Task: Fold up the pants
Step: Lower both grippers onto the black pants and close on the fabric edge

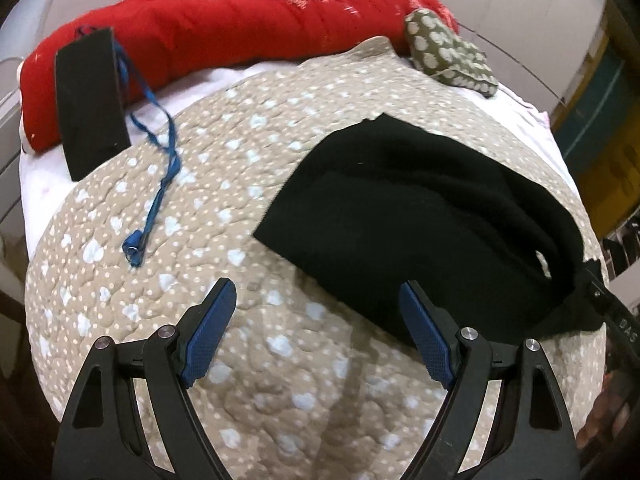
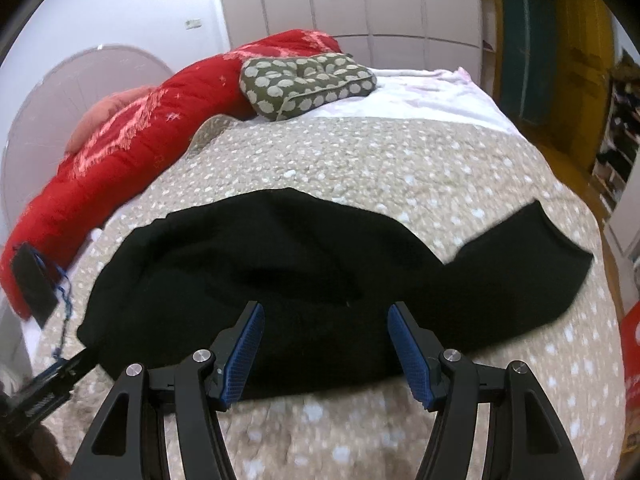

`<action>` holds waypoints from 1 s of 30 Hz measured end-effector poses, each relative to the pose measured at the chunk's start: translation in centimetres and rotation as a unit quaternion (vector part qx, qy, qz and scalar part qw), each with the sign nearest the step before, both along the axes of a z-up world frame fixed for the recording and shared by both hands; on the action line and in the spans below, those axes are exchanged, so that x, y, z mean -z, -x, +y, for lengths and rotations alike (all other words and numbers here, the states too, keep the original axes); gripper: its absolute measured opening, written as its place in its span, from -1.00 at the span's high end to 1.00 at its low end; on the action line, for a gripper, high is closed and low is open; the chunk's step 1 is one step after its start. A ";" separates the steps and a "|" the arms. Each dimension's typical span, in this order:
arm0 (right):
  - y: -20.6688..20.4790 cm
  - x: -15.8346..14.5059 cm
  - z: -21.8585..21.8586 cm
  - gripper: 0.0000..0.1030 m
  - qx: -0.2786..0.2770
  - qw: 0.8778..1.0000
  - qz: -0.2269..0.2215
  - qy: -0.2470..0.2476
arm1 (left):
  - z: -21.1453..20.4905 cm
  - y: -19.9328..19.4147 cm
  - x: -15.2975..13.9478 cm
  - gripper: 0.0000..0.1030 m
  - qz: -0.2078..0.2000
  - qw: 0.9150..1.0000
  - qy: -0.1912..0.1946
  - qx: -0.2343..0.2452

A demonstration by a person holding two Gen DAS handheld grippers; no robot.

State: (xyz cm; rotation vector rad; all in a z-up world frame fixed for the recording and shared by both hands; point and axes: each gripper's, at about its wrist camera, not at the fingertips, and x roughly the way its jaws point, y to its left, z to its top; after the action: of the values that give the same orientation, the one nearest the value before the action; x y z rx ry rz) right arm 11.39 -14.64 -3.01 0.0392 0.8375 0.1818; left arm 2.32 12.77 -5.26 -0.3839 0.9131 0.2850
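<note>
Black pants [image 2: 288,276] lie spread on a beige quilted bedspread [image 2: 360,152], folded lengthwise, with one end reaching to the right [image 2: 532,252]. My right gripper [image 2: 325,312] stands open just above the pants' near edge, nothing between its blue pads [image 2: 244,356]. In the left wrist view the same pants [image 1: 420,216] lie to the right. My left gripper [image 1: 316,292] is open over the bare bedspread [image 1: 200,240], its right pad [image 1: 424,336] close to the pants' near edge. Part of the left gripper shows at the lower left of the right wrist view.
A red quilt [image 1: 224,28] lies along the head of the bed, with an olive patterned cushion [image 2: 308,80] beside it. A black flat case [image 1: 90,100] with a blue cord [image 1: 160,188] lies at the left. White wardrobe doors stand behind the bed.
</note>
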 end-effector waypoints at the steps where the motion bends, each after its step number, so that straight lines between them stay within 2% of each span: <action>1: -0.5 0.3 0.2 -0.21 -0.004 1.000 0.004 0.010 | 0.2 0.0 0.2 -0.63 0.002 1.000 -0.001 -0.003; 5: 0.1 3.0 -0.4 -0.21 -0.017 0.996 0.033 0.078 | 1.1 0.0 0.5 -0.63 0.001 1.000 0.003 -0.009; 6: 0.6 3.4 -0.8 -0.21 -0.018 0.996 0.040 0.081 | 1.4 0.0 0.5 -0.63 -0.001 1.000 0.005 -0.013; 11: 3.4 5.2 -4.5 -0.21 -0.007 0.997 0.073 0.011 | 1.8 -1.0 0.9 -0.63 -0.005 1.000 0.014 -0.017; 17: 4.4 3.4 -7.2 -0.25 0.038 0.996 0.052 -0.060 | 1.8 -2.9 2.0 -0.63 -0.002 0.999 0.050 -0.001; 20: 3.3 4.3 -7.8 -0.26 0.062 0.994 0.062 -0.070 | 1.3 -4.0 2.4 -0.63 -0.012 0.998 0.063 0.011; 21: 2.5 4.9 -7.8 -0.26 0.067 0.992 0.071 -0.085 | 1.1 -4.3 2.6 -0.57 -0.009 0.998 0.063 0.012; 22: 1.9 5.5 -7.9 -0.26 0.070 0.990 0.080 -0.097 | 0.9 -4.6 2.6 -0.21 -0.006 0.998 0.058 0.012; 23: 1.5 5.8 -8.0 -0.22 0.071 0.989 0.082 -0.103 | 0.7 -4.7 2.5 0.00 -0.006 0.999 0.049 0.012; 24: 1.4 5.7 -8.1 0.05 0.065 0.990 0.067 -0.108 | 0.6 -4.7 2.3 0.27 -0.007 0.999 0.045 0.015; 25: 1.6 5.6 -7.8 0.21 0.055 0.990 0.062 -0.114 | 0.7 -4.8 2.2 0.50 -0.009 0.999 0.049 0.019; 26: 1.8 5.6 -7.8 0.44 0.042 0.989 0.062 -0.124 | 0.8 -4.8 2.2 0.54 -0.008 0.998 0.053 0.022; 27: 2.2 5.7 -8.0 0.58 0.033 0.988 0.065 -0.135 | 0.7 -4.7 2.0 0.60 -0.010 0.998 0.053 0.026; 30: 3.7 5.5 -7.9 0.76 0.019 0.987 0.062 -0.146 | 0.7 -4.1 1.3 0.73 -0.021 0.998 0.047 0.034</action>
State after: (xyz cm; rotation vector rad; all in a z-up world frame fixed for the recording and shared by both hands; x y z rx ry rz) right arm 7.67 -22.58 -8.55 0.3454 0.9283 0.2671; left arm 6.47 13.43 -6.55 -0.4429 0.8995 0.1706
